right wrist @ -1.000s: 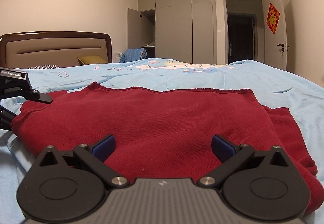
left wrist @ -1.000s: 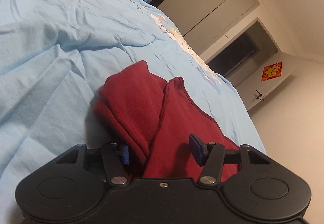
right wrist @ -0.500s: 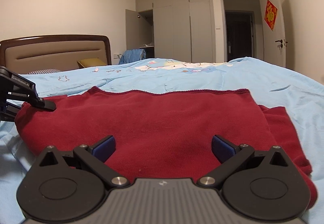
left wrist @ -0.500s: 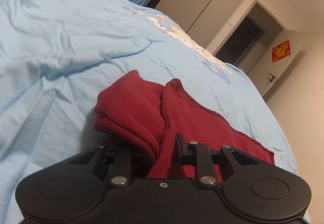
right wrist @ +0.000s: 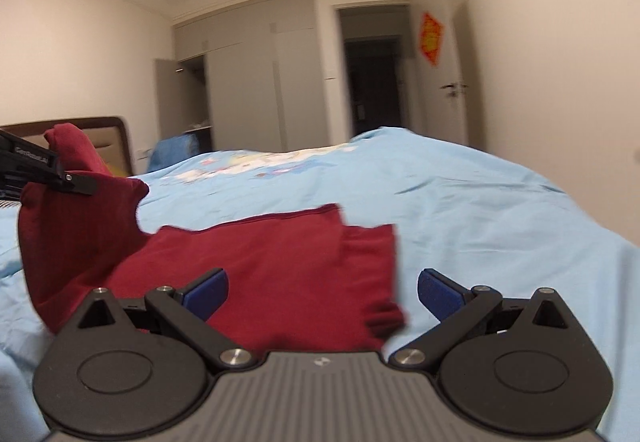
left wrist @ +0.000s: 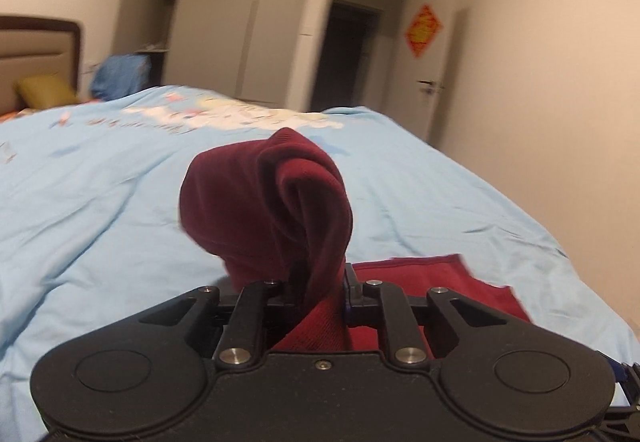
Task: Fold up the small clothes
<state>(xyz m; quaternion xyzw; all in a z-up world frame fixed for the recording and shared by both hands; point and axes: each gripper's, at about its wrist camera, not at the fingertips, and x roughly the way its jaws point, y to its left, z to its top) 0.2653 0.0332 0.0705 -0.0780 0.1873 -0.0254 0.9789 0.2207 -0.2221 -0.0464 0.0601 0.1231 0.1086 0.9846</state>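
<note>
The left gripper point(left wrist: 320, 292) is clamped narrow on a bunched edge of the dark red garment point(left wrist: 276, 202), and the cloth stands up from between its fingers in a rolled hump. That looks like a lifted side or sleeve: held this way, the fabric hangs free of the bed and could be carried across the rest of the piece as a fold. In the right wrist view the same raised part point(right wrist: 76, 226) hangs at the left, with the left gripper's black finger point(right wrist: 60, 176) pressed against it, so the lift is well clear of the sheet there.

The right gripper point(right wrist: 322, 292) stands wide, its blue pads point(right wrist: 206, 292) apart with nothing between them. It sits low over the near edge of the garment's flat part point(right wrist: 280, 266), which lies spread on the light blue bedsheet point(right wrist: 480, 226). I judge that it waits there either to pin the flat part while the other side is drawn over, or to take a second corner; whether it touches the cloth I cannot tell.

The flat part shows a step in its far edge, which suggests that one layer already lies doubled, so the folding seems partly done.

Beyond the garment the sheet runs on, wrinkled, to a printed pattern point(left wrist: 224, 114). Further off are a padded headboard point(left wrist: 36, 58), a blue bundle point(left wrist: 120, 76), grey wardrobe doors point(left wrist: 248, 30), a dark doorway point(left wrist: 348, 54) and a red ornament point(left wrist: 424, 32) on the door.
</note>
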